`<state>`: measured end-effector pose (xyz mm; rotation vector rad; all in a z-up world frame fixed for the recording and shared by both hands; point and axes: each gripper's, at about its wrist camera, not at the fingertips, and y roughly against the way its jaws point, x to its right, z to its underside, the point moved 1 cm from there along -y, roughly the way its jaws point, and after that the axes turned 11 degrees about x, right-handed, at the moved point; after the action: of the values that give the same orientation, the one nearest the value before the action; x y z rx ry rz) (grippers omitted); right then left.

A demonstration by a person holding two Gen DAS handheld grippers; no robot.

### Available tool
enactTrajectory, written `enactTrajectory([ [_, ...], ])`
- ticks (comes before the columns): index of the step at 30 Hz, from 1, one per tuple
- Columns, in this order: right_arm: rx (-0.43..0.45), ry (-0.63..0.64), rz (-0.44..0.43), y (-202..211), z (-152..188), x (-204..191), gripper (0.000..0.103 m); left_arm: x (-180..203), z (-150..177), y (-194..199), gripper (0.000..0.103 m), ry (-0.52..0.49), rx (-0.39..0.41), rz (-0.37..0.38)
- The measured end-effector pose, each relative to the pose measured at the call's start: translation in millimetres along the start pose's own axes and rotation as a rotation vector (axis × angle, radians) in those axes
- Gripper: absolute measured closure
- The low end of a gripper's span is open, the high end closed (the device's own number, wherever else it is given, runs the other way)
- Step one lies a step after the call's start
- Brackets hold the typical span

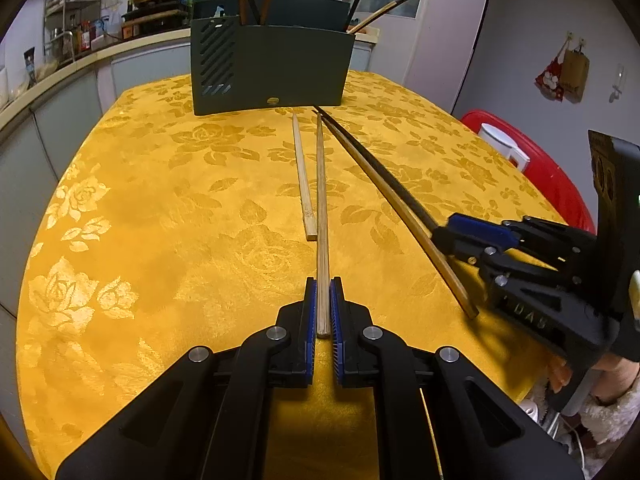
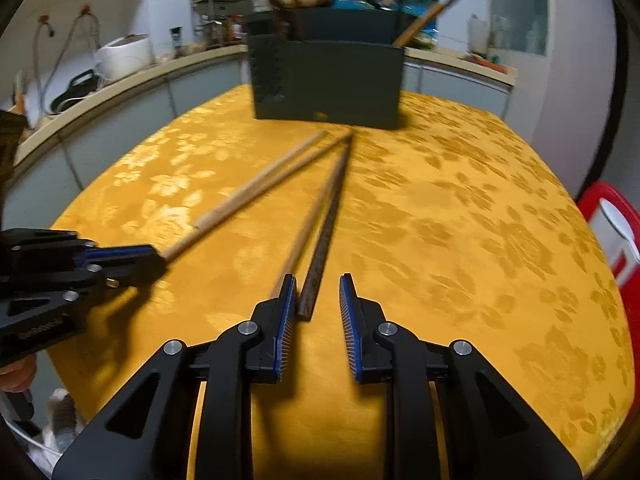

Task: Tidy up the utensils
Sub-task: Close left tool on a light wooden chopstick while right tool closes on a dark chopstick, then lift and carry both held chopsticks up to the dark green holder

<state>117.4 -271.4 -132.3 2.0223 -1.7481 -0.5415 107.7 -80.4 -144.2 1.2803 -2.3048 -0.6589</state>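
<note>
Chopsticks lie on the yellow flowered tablecloth [image 1: 140,200] in front of the dark green utensil holder [image 1: 272,68]; we count four. Two are pale bamboo: a long one [image 1: 321,200] and a shorter one [image 1: 303,176] beside it. One is brown wood [image 1: 400,204], one is black [image 2: 326,232]. Our left gripper [image 1: 323,300] is clamped on the long bamboo stick. Our right gripper [image 2: 318,296] has its jaws a little apart, the black stick's end between them, against the left pad.
</note>
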Motion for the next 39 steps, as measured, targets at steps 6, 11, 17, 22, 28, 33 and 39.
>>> enactTrajectory([
  [6,0.028,-0.012,-0.028,-3,1,2,0.081,3,1,0,0.097,-0.020,0.019,-0.023],
  [11,0.041,-0.003,-0.015,-4,0,1,0.089,7,2,0,0.097,-0.048,0.031,-0.042],
  [17,0.032,-0.032,-0.016,-4,-1,6,0.093,7,1,1,0.097,-0.045,0.026,-0.043],
  [22,0.047,-0.042,-0.017,8,-7,12,0.094,6,-8,14,0.097,-0.058,0.066,-0.056],
  [28,0.142,-0.059,-0.019,40,-26,26,0.095,1,-29,45,0.097,-0.047,0.166,-0.063],
  [33,0.237,-0.071,-0.028,68,-45,38,0.095,1,-50,70,0.097,-0.047,0.250,-0.066],
  [39,0.356,-0.071,-0.040,100,-73,46,0.095,6,-79,95,0.097,-0.062,0.332,-0.058],
])
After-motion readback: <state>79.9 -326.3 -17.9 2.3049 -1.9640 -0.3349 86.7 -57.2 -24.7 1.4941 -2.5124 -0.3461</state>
